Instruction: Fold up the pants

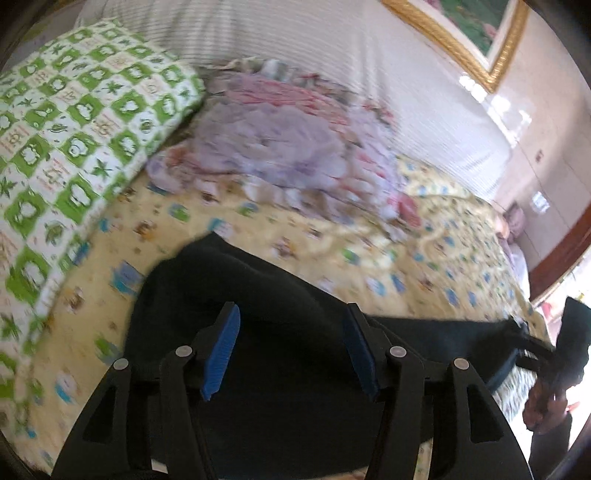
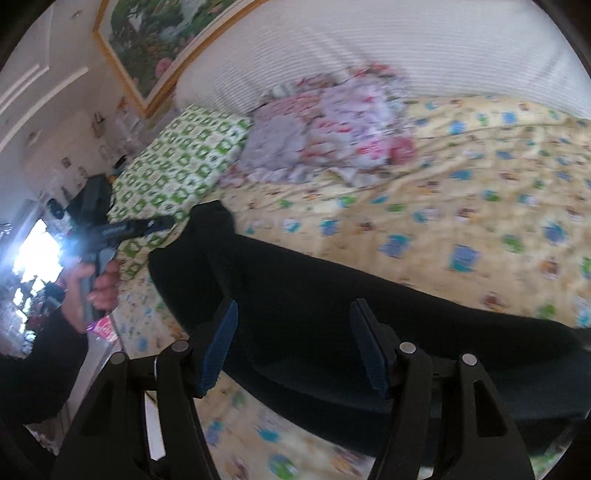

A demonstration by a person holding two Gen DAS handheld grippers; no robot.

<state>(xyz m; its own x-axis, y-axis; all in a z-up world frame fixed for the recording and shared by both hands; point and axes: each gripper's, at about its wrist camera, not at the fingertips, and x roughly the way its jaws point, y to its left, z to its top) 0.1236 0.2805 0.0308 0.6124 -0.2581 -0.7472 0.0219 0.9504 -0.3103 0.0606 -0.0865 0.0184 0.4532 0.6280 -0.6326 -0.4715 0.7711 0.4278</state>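
Black pants lie on a yellow patterned bedsheet; they also show in the right wrist view. My left gripper is open, its blue-padded fingers apart just above the pants. My right gripper is open above the pants too, with dark blue pads spread. In the right wrist view the left gripper shows at far left, held by a hand. In the left wrist view the right gripper shows at far right, over the pants' end. Both views are motion-blurred.
A green-and-white checked pillow lies left of the pants, also in the right wrist view. A crumpled pink and lilac heap of cloth sits behind, against a white striped headboard. A gold-framed picture hangs on the wall.
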